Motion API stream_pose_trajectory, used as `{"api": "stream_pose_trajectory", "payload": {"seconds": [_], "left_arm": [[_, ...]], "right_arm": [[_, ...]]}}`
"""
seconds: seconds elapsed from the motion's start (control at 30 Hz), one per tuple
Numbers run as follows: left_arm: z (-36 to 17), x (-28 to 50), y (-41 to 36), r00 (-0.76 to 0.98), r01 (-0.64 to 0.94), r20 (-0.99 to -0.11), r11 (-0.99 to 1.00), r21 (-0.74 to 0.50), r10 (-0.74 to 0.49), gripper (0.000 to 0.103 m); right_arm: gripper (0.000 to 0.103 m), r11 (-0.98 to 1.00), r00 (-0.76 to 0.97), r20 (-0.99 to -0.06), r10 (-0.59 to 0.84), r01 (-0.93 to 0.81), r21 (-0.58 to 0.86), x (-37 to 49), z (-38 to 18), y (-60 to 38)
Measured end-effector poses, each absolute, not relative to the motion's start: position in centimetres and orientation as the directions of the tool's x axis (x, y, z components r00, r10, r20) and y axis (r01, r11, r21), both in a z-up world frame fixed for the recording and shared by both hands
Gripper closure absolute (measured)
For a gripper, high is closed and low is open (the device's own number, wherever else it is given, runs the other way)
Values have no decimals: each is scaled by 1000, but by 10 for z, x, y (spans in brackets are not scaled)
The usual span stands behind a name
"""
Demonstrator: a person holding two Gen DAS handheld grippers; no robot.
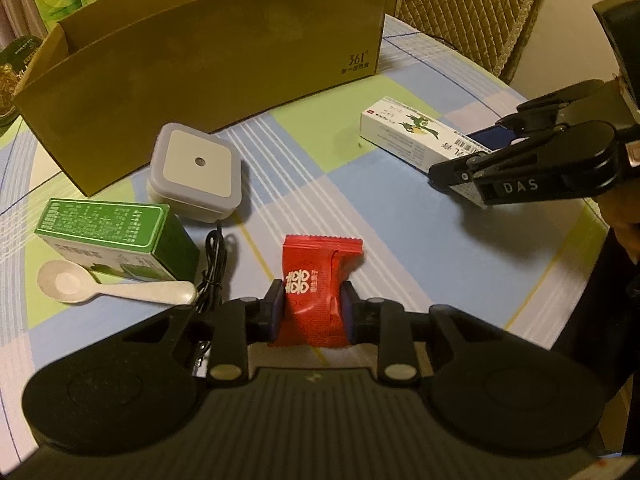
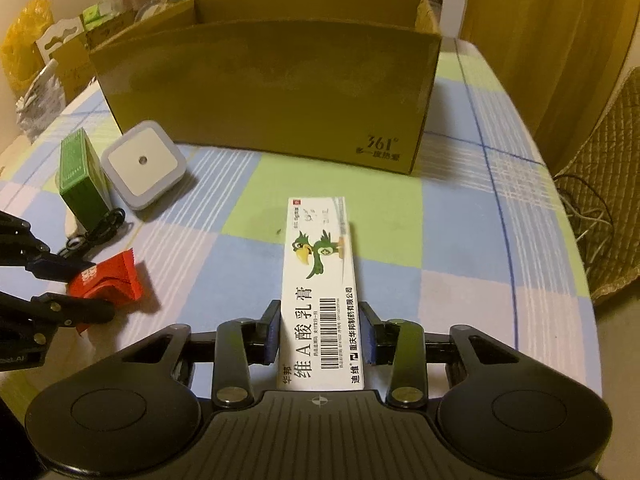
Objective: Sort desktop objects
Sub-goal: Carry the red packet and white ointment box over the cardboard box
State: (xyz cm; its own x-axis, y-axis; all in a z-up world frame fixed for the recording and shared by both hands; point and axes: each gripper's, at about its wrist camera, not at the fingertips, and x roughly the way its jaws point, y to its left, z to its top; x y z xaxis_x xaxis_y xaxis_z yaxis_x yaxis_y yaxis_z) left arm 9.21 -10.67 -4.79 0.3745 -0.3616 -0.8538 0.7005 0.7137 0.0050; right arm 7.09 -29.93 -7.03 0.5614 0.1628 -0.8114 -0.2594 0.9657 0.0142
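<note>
On the left of the bench (image 1: 400, 208), which is covered by a checked cloth, a green box (image 1: 108, 236) is seen lying with a white spoon (image 1: 104, 286) just in front of it and a coiled black cable (image 1: 214, 268) beside it. Just behind the green box, a square grey-and-white night light (image 1: 196, 172) is resting near the front wall of an open cardboard box (image 1: 224, 68) that is standing at the back of the bench.

Toward the middle, a red candy packet (image 1: 316, 284) is being clamped by the left gripper (image 1: 311, 312), whose jaws are pressed against both sides of the crinkled wrapper; the packet is seen low over the cloth, though whether it is touching the cloth cannot be told.

Further right, a long white ointment box (image 2: 320, 292) printed with a green bird is lying flat on the bench, pointing toward the cardboard box. Its near end is being straddled by the right gripper (image 2: 320, 332). Those jaws are standing close on both sides; a narrow gap is visible at the right pad, so the box is not being squeezed.
</note>
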Motion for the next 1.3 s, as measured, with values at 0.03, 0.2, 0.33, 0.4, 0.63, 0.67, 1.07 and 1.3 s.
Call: {"api": "stream_pose_trajectory", "payload": {"seconds": [0.03,0.2,0.33,0.4,0.63,0.67,1.07,1.3], "left_arm": [[-45,92,-106,378,699,-851,715,5,-364,79],[-30,92,-102,400,688,-836,725,4,-376,79],[-21,90,-99,417,680,-826,733,7,-380,79],[-19,90,-98,421,678,-824,735,8,-379,79],[-20,82,-93,409,677,-833,736,4,-372,79],[-20,81,-92,409,677,-833,736,5,-371,79],[-24,88,-88,410,656,-838,754,-3,-360,79],[-17,90,-87,420,652,-830,759,-6,-367,79]], "right_arm": [[67,967,566,-807,165,-255,19,69,-67,-300],[67,969,588,-790,176,-246,32,63,-50,-299],[67,966,597,-781,180,-258,26,56,-40,-294],[67,965,598,-781,179,-262,20,53,-38,-291],[67,964,563,-812,156,-266,1,48,-55,-288],[67,963,558,-814,159,-271,2,49,-57,-287],[68,964,564,-811,158,-265,4,61,-73,-285],[68,966,603,-782,158,-259,-4,55,-54,-287]]}}
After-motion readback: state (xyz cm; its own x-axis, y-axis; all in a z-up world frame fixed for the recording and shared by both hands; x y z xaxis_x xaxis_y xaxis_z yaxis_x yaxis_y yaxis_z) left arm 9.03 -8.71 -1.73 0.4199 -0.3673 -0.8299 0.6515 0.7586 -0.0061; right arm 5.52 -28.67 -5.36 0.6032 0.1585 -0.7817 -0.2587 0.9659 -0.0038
